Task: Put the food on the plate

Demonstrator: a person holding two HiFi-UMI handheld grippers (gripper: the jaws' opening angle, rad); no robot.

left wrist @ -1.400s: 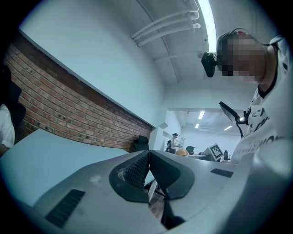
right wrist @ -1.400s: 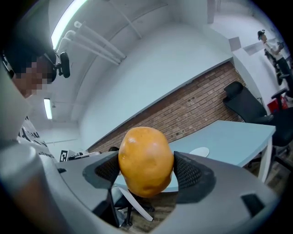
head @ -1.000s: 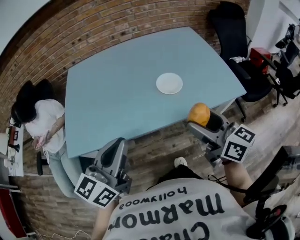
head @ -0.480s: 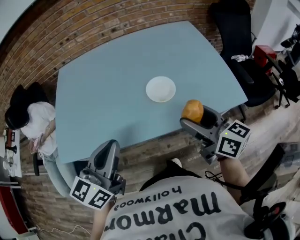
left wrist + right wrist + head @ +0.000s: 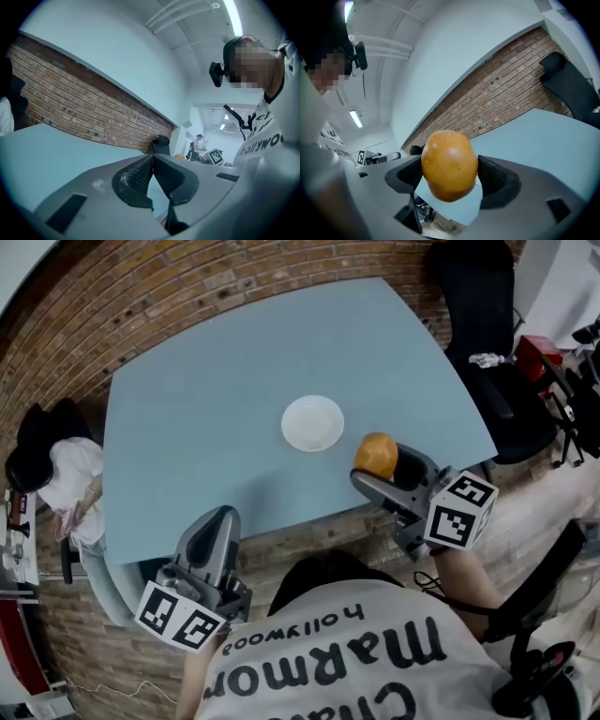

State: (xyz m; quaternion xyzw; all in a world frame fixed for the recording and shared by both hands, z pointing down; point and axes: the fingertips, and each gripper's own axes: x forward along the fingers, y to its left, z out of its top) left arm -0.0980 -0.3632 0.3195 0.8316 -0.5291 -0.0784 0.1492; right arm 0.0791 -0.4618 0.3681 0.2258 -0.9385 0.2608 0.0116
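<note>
Carried inward since a second ago, the right gripper (image 5: 382, 470) now holds the food (image 5: 376, 454) over the table's near edge instead of just off it. A brick wall (image 5: 70, 108) runs behind the pale blue table (image 5: 206, 381), a black office chair (image 5: 478, 296) stands at the far right corner, and a seated person in a white top (image 5: 56, 484) is at the left. The wearer's shirt (image 5: 356, 662) reads "hollywood" above larger, cut-off letters. The left gripper (image 5: 217, 538) hangs below the near edge, its jaws touching at the tips with nothing between them. A white plate (image 5: 312, 423) lies bare mid-table. Just beside it, the orange, egg-shaped food is clamped by its narrow sides, long axis roughly upright across the jaws.
</note>
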